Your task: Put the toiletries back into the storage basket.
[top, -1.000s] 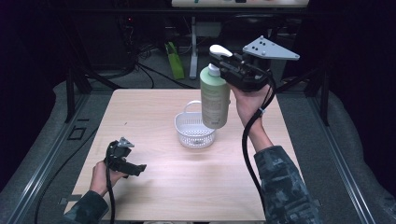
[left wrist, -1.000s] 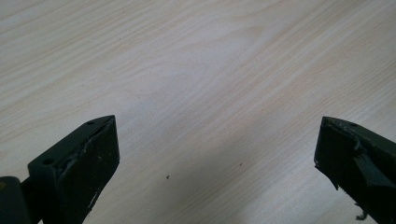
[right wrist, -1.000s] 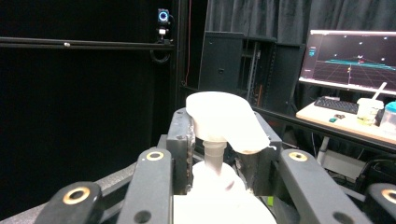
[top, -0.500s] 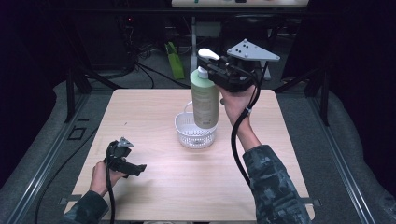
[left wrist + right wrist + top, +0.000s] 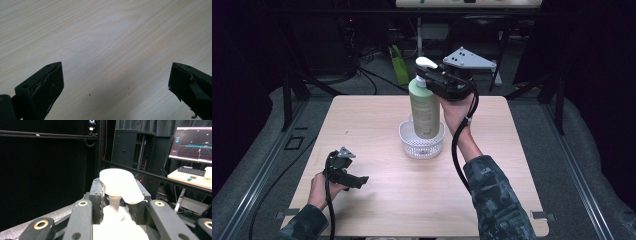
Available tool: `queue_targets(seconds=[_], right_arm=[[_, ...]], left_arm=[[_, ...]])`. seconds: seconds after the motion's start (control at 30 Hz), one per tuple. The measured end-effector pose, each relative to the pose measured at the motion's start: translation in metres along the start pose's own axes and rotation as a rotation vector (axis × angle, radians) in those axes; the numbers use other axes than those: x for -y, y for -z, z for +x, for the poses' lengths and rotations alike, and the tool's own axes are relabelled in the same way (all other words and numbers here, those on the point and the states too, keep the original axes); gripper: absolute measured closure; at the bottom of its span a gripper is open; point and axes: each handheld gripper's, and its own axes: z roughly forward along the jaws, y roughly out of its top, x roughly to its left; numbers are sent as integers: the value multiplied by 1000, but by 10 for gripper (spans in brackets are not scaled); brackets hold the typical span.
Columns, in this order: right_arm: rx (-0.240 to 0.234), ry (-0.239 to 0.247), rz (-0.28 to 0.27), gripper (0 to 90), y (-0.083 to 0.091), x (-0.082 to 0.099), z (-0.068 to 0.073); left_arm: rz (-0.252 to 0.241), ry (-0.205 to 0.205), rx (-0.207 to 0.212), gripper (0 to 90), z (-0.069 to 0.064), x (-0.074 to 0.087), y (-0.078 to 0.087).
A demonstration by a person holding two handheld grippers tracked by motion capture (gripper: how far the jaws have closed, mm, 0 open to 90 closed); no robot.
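Bottle, pale green w/ white pump top, gripped by R gripper at neck, jaws clamped either side below pump. Bottle upright, base hanging just above or inside white mesh basket at table centre; contact w/ basket unclear. L gripper low over near-left table area, jaws spread wide, nothing btwn them, bare wood below.
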Motion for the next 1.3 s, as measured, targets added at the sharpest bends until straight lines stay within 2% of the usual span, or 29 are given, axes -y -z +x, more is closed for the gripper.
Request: queue_targets(seconds=[0.13,0.3,0.43,0.57,0.8,1.3], right_arm=[[3,3,8,675,-4,4,-1],[3,1,13,674,-7,8,-2],[0,-6,15,674,-10,11,-2],[-6,3,23,674,-15,15,-2],[-12,9,30,674,-20,20,-1],[5,-10,59,674,-33,38,-5]], left_arm=[[-1,-1,0,1,1,0,1],[-22,21,-8,1,5,0,4],[-10,8,-7,1,3,-1,2],[-19,7,-8,1,1,-2,3],[-19,18,-5,1,4,-1,3],[-19,9,1,0,2,-2,1]])
